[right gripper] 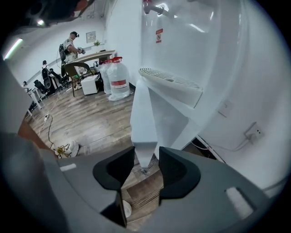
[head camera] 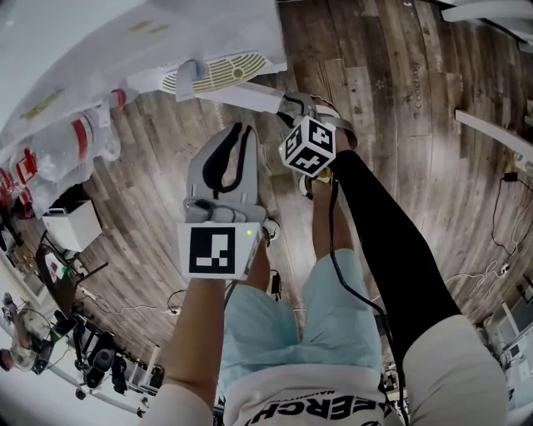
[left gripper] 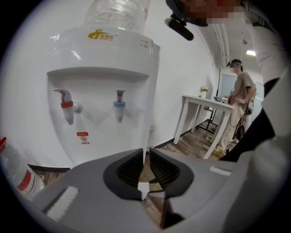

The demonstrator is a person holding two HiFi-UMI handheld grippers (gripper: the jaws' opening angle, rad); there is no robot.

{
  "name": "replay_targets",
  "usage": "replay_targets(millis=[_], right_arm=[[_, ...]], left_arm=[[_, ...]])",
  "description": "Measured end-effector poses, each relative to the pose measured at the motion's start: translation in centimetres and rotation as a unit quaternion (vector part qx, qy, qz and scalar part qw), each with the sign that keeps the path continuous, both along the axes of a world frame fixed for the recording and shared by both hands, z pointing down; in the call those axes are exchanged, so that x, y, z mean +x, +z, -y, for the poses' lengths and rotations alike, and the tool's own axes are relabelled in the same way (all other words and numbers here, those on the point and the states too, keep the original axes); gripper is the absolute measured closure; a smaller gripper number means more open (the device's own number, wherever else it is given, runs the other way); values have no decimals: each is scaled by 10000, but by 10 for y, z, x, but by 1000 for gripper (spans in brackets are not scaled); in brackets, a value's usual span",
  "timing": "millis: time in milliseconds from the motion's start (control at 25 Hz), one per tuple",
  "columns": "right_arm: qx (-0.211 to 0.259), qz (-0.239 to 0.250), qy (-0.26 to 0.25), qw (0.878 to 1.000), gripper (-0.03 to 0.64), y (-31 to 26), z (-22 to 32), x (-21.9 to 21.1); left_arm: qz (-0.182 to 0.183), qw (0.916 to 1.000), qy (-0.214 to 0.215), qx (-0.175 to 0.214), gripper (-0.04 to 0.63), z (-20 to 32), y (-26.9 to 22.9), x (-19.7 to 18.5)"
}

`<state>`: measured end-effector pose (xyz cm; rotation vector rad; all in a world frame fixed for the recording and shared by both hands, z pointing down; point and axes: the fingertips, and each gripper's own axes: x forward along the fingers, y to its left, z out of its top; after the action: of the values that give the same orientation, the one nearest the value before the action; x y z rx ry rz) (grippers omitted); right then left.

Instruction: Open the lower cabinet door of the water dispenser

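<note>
Right claw (right gripper: 146,166) spread wide around the bottom edge of the swung-out lower cabinet door (right gripper: 145,123), pads just beside it, left claw (left gripper: 146,160) closed to a slit, empty, clear bottle (left gripper: 116,13) atop the water dispenser (left gripper: 104,91)

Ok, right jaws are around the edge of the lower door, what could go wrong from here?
Slip: the edge of the cabinet door sits only at the tips of the right gripper, and I can't tell if the pads press, so a pull could slide off.
Shift: the left gripper hangs free, shut, bracing nothing, so a hard tug could drag the water dispenser.
</note>
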<state>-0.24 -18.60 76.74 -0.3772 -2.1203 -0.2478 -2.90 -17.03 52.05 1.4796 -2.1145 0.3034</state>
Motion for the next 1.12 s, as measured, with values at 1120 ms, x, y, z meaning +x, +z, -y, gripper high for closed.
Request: replay_targets(millis=[1120], right_arm=[[-93, 49, -278, 9996, 440, -8, -52, 6]], left_arm=[[89, 9976, -662, 203, 536, -65, -1, -18]])
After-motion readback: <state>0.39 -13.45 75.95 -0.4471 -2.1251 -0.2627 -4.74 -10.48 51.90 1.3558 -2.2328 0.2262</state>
